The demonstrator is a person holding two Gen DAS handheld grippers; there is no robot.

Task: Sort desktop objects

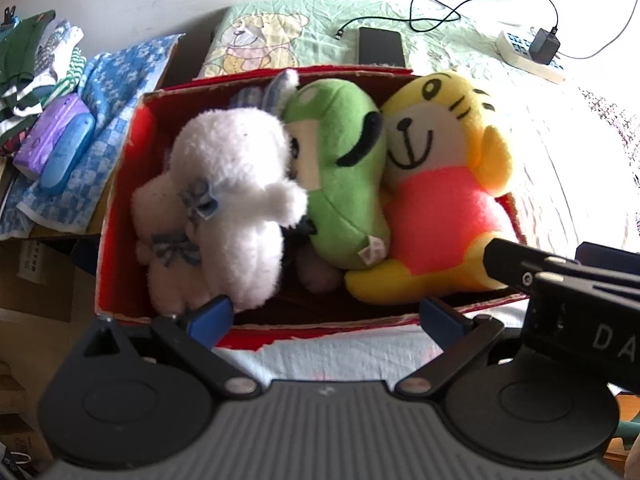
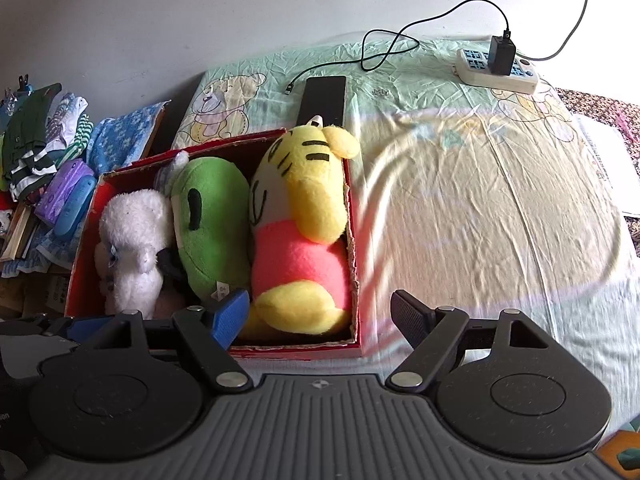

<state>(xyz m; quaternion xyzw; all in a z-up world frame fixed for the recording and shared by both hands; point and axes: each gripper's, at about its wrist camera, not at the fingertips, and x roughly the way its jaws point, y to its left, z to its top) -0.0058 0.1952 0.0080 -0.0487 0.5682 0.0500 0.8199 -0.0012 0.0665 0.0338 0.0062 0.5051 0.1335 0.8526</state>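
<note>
Three plush toys (image 1: 340, 176) packed in red box (image 1: 120, 216) just ahead of left hand-held gripper (image 1: 326, 316), spread, empty. Right hand-held gripper (image 2: 320, 314) spread, empty. Phone (image 2: 324, 96) beyond box judged next; approach kept level.

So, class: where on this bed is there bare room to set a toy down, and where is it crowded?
Free: the sheet right of the red box, up to the power strip. Crowded: the box, packed with three plush toys, and the clutter to its left.

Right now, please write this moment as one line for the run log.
left gripper: open, empty | right gripper: open, empty | red box: white plush, green plush, yellow tiger plush inside
</note>
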